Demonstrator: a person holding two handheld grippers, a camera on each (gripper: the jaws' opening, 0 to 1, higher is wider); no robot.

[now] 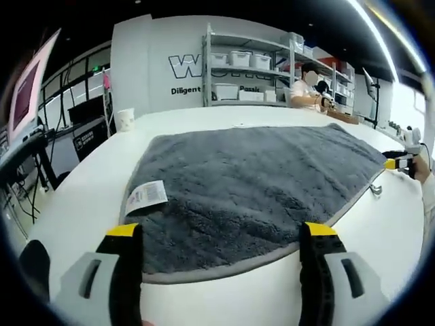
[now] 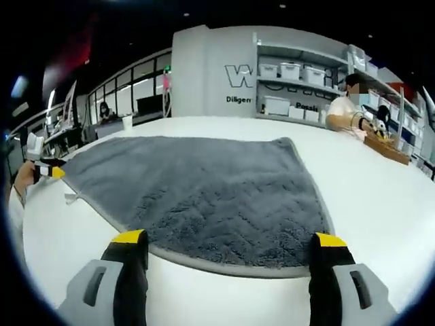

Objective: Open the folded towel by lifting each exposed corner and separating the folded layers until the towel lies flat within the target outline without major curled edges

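A grey towel (image 1: 251, 183) lies spread on the white table (image 1: 88, 183), with a white care label (image 1: 145, 197) on its left edge and a small hanging loop (image 1: 376, 190) on its right. My left gripper (image 1: 221, 231) stands open, its yellow-tipped jaws on either side of the towel's near edge, holding nothing. The right gripper (image 1: 397, 163) shows small at the towel's far right corner. In the right gripper view the towel (image 2: 197, 190) lies flat, and my right gripper (image 2: 230, 239) is open over its near edge. The left gripper (image 2: 47, 171) sits at the left corner.
A paper cup (image 1: 125, 119) stands at the table's far left. Shelves with white bins (image 1: 248, 68) line the back wall. A person (image 2: 350, 112) sits at the far right of the table beside a wooden object (image 2: 387, 149). A monitor (image 1: 27, 88) stands off the table's left.
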